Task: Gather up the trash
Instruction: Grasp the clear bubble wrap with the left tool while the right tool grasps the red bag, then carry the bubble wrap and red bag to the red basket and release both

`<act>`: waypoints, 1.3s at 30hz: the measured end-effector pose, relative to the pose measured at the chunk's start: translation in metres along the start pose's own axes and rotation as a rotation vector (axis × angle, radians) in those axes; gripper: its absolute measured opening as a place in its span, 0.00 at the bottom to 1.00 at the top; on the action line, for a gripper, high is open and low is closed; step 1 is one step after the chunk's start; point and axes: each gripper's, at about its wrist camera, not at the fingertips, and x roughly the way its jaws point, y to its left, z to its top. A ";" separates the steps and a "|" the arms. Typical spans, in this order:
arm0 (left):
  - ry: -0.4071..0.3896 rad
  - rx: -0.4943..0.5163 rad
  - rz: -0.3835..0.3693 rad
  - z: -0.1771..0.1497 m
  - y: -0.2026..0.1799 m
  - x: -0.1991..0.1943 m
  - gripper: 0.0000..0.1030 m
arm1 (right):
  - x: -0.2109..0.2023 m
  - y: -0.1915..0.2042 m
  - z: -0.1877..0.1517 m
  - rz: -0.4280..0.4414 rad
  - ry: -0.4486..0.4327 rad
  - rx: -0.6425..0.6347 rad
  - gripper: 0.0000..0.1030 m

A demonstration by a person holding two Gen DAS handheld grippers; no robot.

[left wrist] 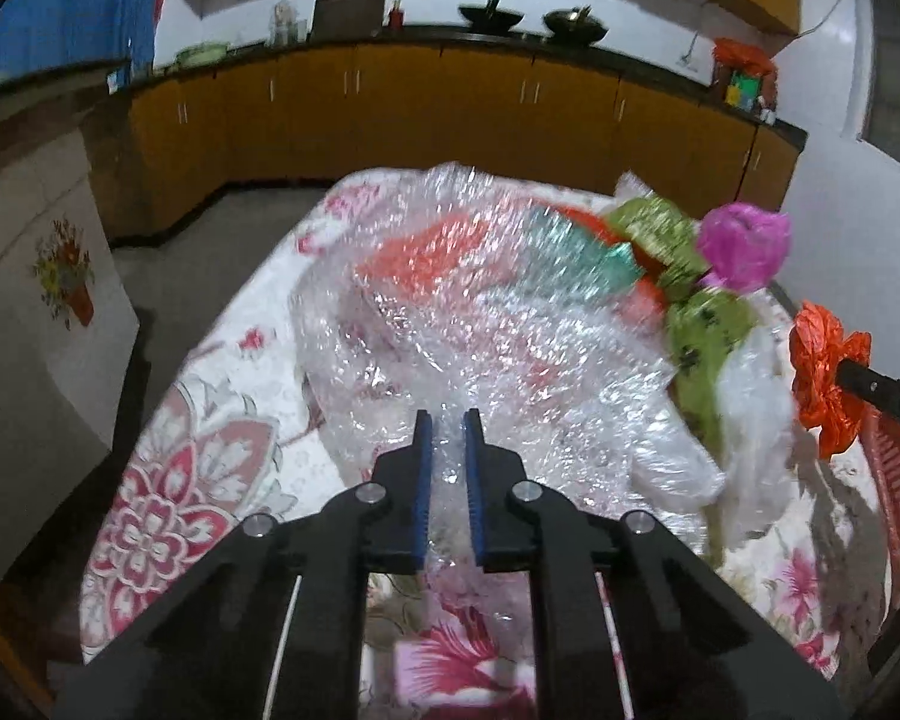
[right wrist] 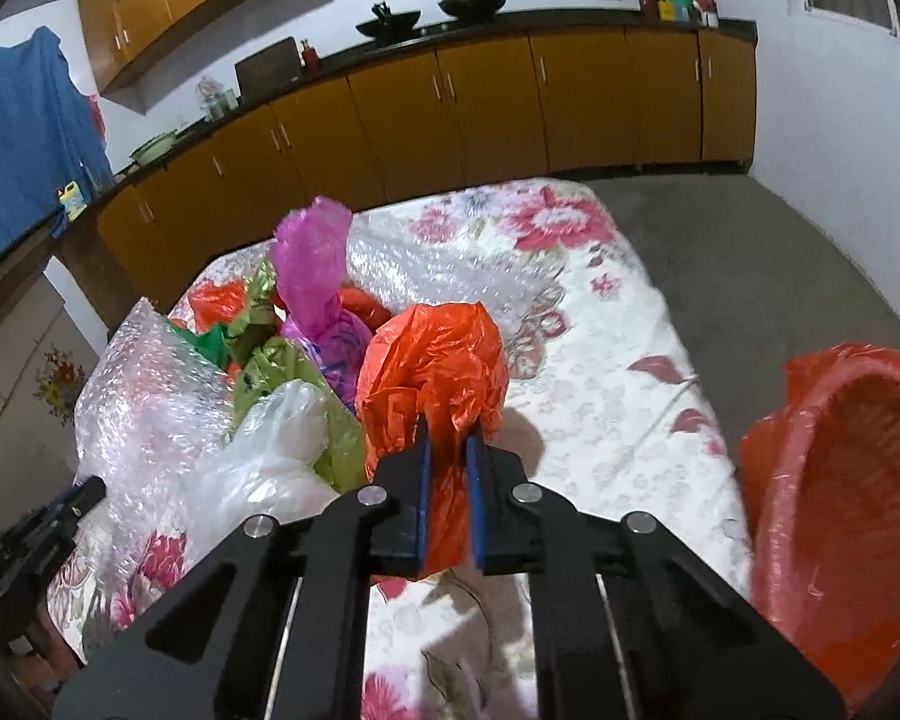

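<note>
My left gripper [left wrist: 448, 420] is shut on a large sheet of clear bubble wrap [left wrist: 480, 324] and holds it up over the flowered table [left wrist: 198, 480]. My right gripper [right wrist: 448, 429] is shut on a crumpled orange plastic bag [right wrist: 432, 372], which also shows at the right of the left wrist view [left wrist: 822, 378]. Between them lies a pile of trash: a magenta bag [right wrist: 312, 264], green foil wrapping [right wrist: 282, 366], a white plastic bag [right wrist: 270, 456] and more orange scraps [right wrist: 216, 300]. The bubble wrap [right wrist: 150, 396] fills the left of the right wrist view.
A red plastic basket [right wrist: 840, 480] stands at the table's right edge, close to my right gripper. Orange kitchen cabinets [left wrist: 390, 114] line the far wall. A white appliance with a flower sticker [left wrist: 42, 312] stands left of the table. Grey floor [right wrist: 750, 276] lies around it.
</note>
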 end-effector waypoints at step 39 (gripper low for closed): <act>-0.193 0.248 -0.493 0.011 -0.224 -0.143 0.09 | -0.177 -0.150 -0.035 -0.330 -0.219 0.177 0.10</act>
